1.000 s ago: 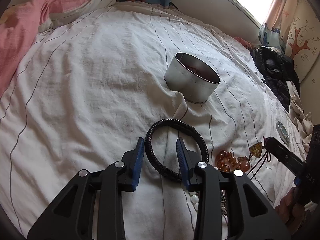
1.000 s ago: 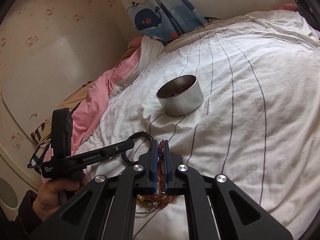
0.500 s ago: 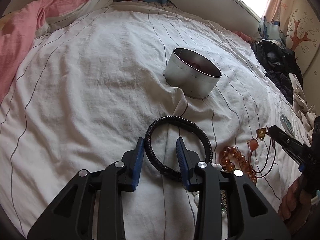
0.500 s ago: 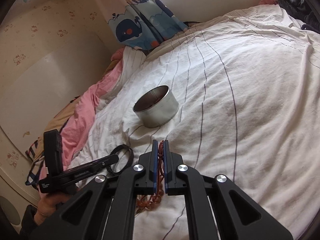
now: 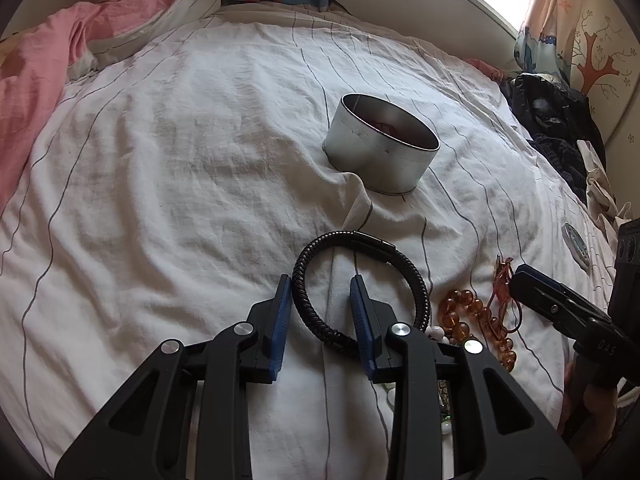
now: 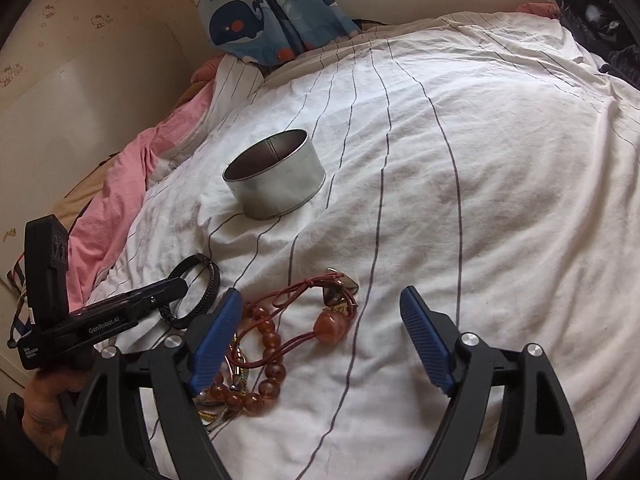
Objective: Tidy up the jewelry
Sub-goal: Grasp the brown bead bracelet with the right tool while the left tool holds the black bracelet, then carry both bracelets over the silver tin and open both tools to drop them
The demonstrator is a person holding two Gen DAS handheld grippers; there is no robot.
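Low in the left-wrist frame, the left gripper (image 5: pixel 320 300) straddles the black bracelet (image 5: pixel 356 288)'s near-left arc, jaws closing, not yet pinching; right gripper (image 6: pixel 320 320) opening, empty.

Home bedroom, striped white bedsheet (image 5: pixel 200 168), pink quilt (image 5: pixel 36 64), whale-print curtain (image 6: pixel 256 12), cartoon wallpaper (image 6: pixel 60 4)

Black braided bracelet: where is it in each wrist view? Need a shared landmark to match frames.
Left wrist: black braided bracelet at centre-bottom, its near-left arc between the left gripper fingers.
Right wrist: bracelet at left, below mid-height, behind the left gripper.
Shared landmark: round metal tin, beyond the bracelet.
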